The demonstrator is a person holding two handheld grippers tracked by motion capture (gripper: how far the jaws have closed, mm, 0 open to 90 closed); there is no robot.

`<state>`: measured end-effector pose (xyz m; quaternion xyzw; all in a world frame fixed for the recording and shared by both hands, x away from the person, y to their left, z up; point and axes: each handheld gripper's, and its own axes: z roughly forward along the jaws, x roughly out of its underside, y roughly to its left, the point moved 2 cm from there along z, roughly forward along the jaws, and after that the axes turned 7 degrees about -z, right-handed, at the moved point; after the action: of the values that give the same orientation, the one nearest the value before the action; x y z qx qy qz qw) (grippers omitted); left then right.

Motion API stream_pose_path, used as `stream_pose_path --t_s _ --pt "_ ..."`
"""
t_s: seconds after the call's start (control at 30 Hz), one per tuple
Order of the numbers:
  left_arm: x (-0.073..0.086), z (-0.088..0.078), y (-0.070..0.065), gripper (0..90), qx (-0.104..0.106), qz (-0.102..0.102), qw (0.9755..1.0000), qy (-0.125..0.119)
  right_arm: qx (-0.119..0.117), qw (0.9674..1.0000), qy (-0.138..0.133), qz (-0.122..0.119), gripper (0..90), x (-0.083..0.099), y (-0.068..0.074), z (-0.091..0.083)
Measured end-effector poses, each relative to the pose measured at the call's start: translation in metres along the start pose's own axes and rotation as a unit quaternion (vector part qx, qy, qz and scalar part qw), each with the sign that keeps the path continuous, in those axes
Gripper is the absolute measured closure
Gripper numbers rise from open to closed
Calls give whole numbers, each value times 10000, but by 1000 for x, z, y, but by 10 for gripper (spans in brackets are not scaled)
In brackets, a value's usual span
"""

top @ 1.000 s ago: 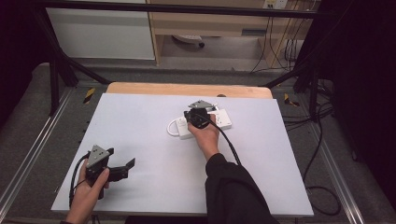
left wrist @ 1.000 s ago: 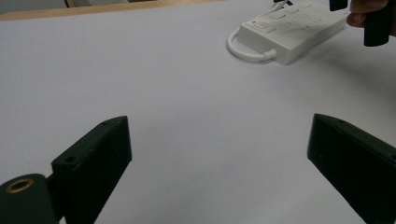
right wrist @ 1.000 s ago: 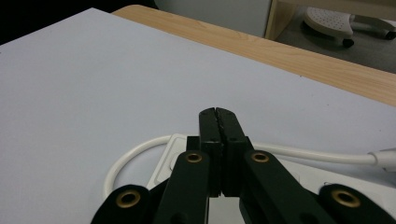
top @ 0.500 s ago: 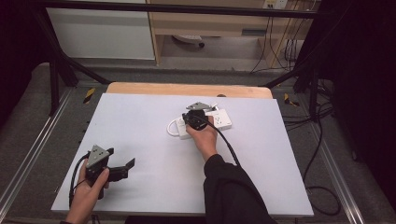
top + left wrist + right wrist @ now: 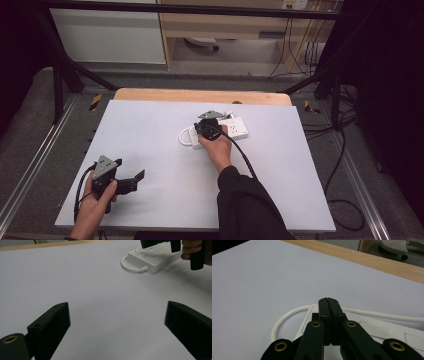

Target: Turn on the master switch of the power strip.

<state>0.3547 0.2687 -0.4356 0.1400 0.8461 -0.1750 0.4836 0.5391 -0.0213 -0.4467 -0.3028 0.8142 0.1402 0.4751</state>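
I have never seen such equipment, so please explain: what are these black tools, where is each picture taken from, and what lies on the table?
A person sits at a white table and holds a two-jaw gripper in each hand. One camera looks down from above; the other two ride on the grippers and look along their jaws. The left gripper is near the table's front edge, its jaws wide open and holding nothing. The right gripper has its jaws pressed together, over a white power strip. The strip's white cord loops beside it. Nothing is held.
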Motion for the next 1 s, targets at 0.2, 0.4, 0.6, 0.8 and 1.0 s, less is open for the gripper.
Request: stream_pose_path --t_s 0.2,0.4,0.6,0.8,1.0 --pt "0 0 0 63 3 3 10000 4 -31 10000 34 -19 900 2 2 2" --pt "0 0 0 63 1 15 10000 7 -33 10000 51 -4 900 2 4 4" --pt "0 0 0 62 4 18 10000 1 -32 10000 51 -35 900 1 5 7" --pt "0 0 0 63 20 19 10000 -3 -36 10000 72 -58 900 -1 8 10" --pt "0 0 0 63 25 15 10000 -13 -15 9999 126 -100 900 2 7 11"
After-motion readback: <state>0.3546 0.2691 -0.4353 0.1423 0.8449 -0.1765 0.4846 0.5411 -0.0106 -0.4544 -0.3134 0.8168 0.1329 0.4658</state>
